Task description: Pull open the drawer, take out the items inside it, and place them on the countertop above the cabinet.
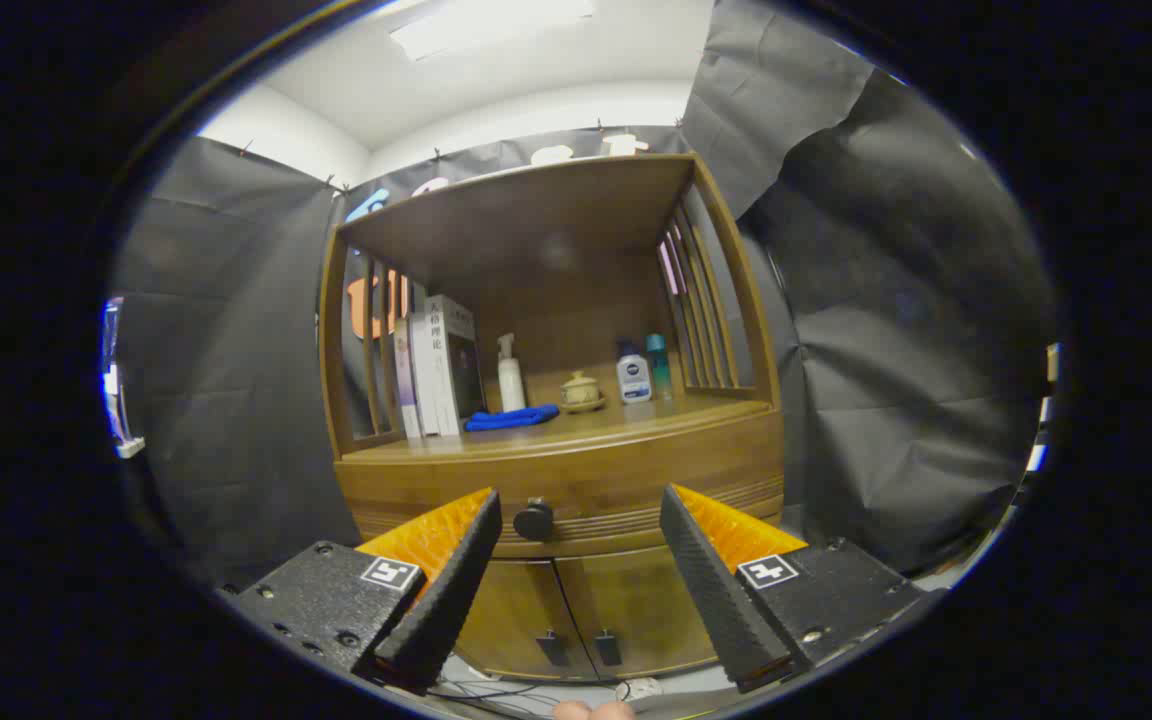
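Cabinet (556,470) of warm wood stands against the black cloth wall, and its drawer (616,480) is shut, the dark round knob (533,520) showing just ahead of the tool (581,500), between the spread fingers (456,570). The tool is wide open and holds nothing. On the desk (636,418) above the drawer, under the cabinet's roofed shelf, stand upright books (436,365), a white spray bottle (510,375) with a blue cloth (511,418) lying at its foot, a small lidded pot (581,390), a white lotion bottle (633,375) and a teal bottle (658,365). Two lower doors (576,610) sit below the drawer.
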`<state>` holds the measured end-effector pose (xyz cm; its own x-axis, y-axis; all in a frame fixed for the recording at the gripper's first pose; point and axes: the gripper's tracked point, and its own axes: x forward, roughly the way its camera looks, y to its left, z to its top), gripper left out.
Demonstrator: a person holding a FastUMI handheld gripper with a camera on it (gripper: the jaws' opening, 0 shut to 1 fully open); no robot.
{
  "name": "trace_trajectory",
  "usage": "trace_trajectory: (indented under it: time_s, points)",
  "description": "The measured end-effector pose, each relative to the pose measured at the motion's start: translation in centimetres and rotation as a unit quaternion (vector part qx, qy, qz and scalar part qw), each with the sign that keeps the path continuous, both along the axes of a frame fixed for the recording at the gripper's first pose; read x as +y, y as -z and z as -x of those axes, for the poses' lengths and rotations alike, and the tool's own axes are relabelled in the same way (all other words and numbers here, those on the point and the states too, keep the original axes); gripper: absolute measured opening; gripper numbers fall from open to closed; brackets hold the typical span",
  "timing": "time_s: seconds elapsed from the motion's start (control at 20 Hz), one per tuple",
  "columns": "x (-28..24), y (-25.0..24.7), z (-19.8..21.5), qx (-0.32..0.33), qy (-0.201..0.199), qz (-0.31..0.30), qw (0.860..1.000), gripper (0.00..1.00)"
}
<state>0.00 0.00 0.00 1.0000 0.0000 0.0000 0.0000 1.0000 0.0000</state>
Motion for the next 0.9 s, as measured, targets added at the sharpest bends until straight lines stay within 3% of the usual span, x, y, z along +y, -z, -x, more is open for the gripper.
trace_trajectory:
  time_s: [0.9]
  points:
    - [-0.43, 0.02, 0.01, 0.012, 0.003, 0.027, 1.000, 1.00]
